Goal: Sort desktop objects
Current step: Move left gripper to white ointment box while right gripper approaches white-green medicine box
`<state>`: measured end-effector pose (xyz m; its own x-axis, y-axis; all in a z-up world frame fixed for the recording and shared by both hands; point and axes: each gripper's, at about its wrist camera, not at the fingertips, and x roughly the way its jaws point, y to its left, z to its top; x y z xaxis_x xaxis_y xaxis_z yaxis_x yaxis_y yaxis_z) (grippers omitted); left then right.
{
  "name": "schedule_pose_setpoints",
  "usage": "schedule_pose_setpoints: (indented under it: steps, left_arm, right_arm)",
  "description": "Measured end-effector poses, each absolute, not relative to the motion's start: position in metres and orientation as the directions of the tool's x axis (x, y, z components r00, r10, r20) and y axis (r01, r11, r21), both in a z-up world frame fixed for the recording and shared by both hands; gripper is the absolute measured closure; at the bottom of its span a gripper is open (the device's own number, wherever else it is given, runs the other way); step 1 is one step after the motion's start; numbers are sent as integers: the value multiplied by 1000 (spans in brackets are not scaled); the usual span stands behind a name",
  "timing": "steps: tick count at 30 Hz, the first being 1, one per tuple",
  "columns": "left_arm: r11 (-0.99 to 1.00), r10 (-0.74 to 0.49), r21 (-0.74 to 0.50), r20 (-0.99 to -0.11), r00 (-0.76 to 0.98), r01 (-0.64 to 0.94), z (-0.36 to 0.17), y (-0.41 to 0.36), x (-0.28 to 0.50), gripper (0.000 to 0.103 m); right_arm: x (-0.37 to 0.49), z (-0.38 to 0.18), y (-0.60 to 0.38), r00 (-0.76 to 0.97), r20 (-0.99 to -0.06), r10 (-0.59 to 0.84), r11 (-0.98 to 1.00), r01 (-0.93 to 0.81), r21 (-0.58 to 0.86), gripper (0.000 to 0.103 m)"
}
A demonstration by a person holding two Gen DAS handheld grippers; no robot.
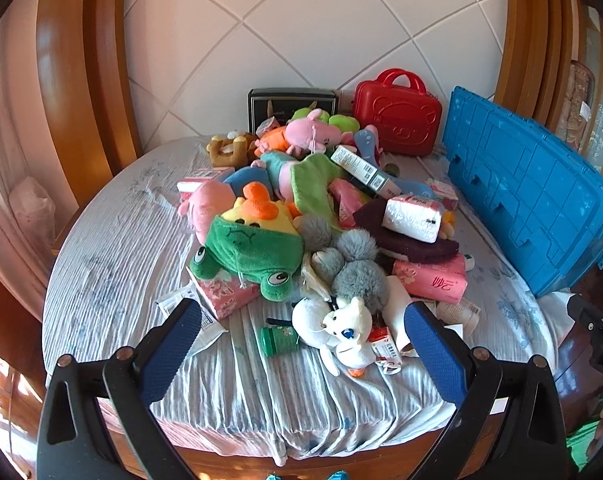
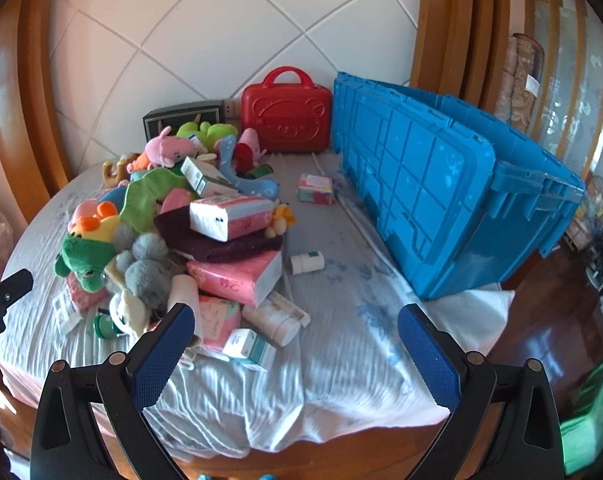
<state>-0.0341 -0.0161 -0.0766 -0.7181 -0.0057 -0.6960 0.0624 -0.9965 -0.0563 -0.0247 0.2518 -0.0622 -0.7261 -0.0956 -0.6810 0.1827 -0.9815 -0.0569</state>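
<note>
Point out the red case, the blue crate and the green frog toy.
red case (image 2: 287,120), right wrist view, front face with the bear relief.
blue crate (image 2: 433,184), right wrist view, ribbed side wall.
green frog toy (image 1: 253,252), left wrist view, middle of its green body.

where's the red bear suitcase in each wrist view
Left wrist view: red suitcase stands upper right of centre, against the tiled wall, behind the toy pile.
Right wrist view: red suitcase sits upper centre, against the same wall.
Shared landmark: the blue crate lies just right of the suitcase in both views.
</note>
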Motion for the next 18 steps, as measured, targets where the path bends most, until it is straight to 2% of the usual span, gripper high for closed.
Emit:
schedule_pose_setpoints:
  steps: [7,9,11,12,13,18]
  left_arm:
    - [-997,-54,14,-792,-608,71,-147,-1,-59,2]
    - [-998,-47,21,-820,-571,52,-168,5,-62,8]
    - [-1000,-11,3,-843,-537,17,-185,12,-64,17]
    - [-1000,0,-2,-848,-529,4,-192,16,-64,20]
    - [-1000,2,0,-851,-526,-5,-197,21,-65,20]
    - [-997,70,-49,-857,-510,-54,-216,39,-71,20]
  right_arm:
    - [-53,-123,240,-644,-753,-136,-968,248,-37,0]
    - [-60,-144,238,-601,-786,-145,-964,266,-26,10]
    - [-66,-164,237,-567,-811,-143,-963,269,-18,33]
    - [-68,-172,238,-550,-823,-144,-963,270,-12,37]
    - [-70,-179,238,-537,-831,-145,-962,272,-7,41]
    - [-72,-200,236,-508,-850,-137,-958,286,-17,41]
